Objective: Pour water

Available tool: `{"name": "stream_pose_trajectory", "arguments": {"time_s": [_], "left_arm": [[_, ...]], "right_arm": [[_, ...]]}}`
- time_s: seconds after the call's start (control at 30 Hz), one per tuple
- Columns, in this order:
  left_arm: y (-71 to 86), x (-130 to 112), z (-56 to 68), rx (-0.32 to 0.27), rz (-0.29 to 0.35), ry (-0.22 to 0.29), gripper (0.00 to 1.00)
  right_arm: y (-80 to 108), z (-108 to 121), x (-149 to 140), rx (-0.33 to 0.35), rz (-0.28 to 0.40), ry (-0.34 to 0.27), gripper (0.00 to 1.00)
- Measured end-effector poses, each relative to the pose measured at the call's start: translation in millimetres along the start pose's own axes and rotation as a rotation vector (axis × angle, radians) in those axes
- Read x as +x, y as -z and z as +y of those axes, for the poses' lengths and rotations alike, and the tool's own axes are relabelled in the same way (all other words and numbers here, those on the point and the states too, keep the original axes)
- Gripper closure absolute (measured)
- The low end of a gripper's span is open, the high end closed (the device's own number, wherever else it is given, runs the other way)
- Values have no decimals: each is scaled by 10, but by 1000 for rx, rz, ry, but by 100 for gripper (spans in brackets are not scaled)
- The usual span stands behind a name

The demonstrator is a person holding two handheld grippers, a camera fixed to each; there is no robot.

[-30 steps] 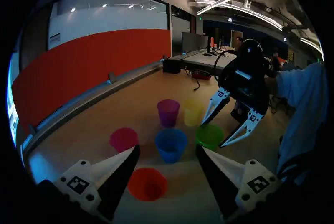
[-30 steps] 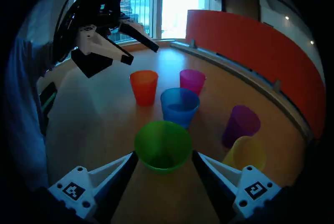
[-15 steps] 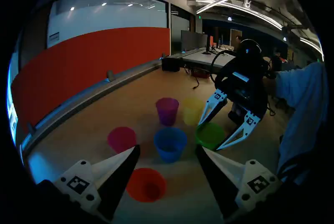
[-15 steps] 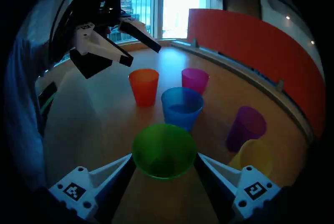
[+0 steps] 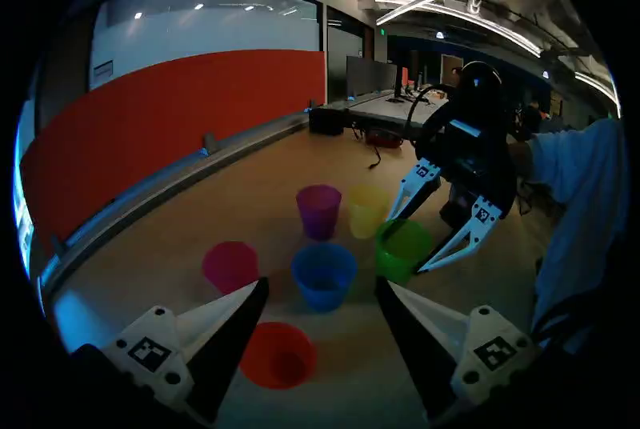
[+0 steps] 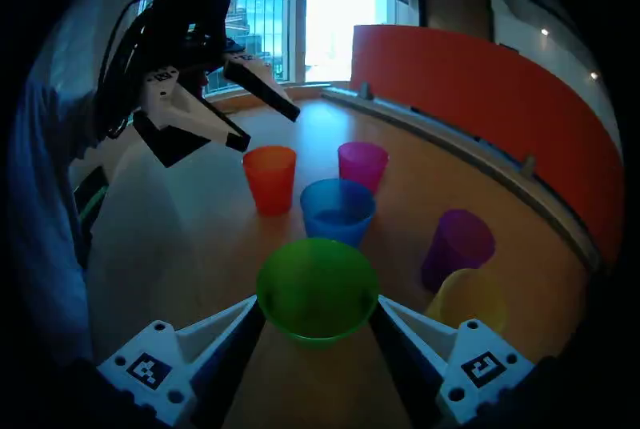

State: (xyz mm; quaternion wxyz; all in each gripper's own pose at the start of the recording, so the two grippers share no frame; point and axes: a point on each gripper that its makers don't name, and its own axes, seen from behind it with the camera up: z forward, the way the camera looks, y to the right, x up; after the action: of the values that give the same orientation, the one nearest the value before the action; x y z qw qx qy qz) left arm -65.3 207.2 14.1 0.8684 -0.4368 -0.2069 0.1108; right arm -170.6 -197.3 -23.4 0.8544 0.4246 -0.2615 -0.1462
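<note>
The right gripper [image 6: 317, 302] is clamped on a translucent green plastic cup [image 6: 318, 269], with one white finger pressed to each side just under the rim. In the right gripper view the cup's base is hidden below its own mouth, so whether it touches the pale wooden table [image 6: 200, 245] cannot be told. Its inside is too dim to show any water. A yellow plastic cup [image 6: 468, 297] is partly cut off behind the right finger, and a purple plastic cup [image 6: 458, 241] stands just beyond it. The blue plastic cup [image 6: 337, 209] behind the green one shows a darker band low inside — whether that is water is hard to make out. An orange plastic cup [image 6: 270, 178] and a pink plastic cup [image 6: 362, 165] stand farther back.

The left gripper [image 5: 320, 283] is spread wide and grasps nothing; its left finger partly hides the orange cup. The left gripper view gives the green cup's side — upright, just beside the yellow one. The hand on the right gripper is hidden behind its black body, and a light blue sleeve [image 5: 580, 189] is cut off at the edge.
</note>
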Motion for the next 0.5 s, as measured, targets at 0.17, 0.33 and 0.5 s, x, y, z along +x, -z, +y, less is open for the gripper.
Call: {"name": "stream_pose_trajectory", "arguments": {"time_s": [0.17, 0.33, 0.5], "left_arm": [[-35, -22, 21, 3, -9, -4, 1], [-73, -60, 43, 6, -24, -10, 1], [-118, -109, 52, 9, -45, -10, 1]], "right_arm": [[178, 63, 75, -21, 18, 0, 11], [376, 127, 188, -46, 46, 11, 11], [585, 190, 375, -75, 96, 18, 11]]}}
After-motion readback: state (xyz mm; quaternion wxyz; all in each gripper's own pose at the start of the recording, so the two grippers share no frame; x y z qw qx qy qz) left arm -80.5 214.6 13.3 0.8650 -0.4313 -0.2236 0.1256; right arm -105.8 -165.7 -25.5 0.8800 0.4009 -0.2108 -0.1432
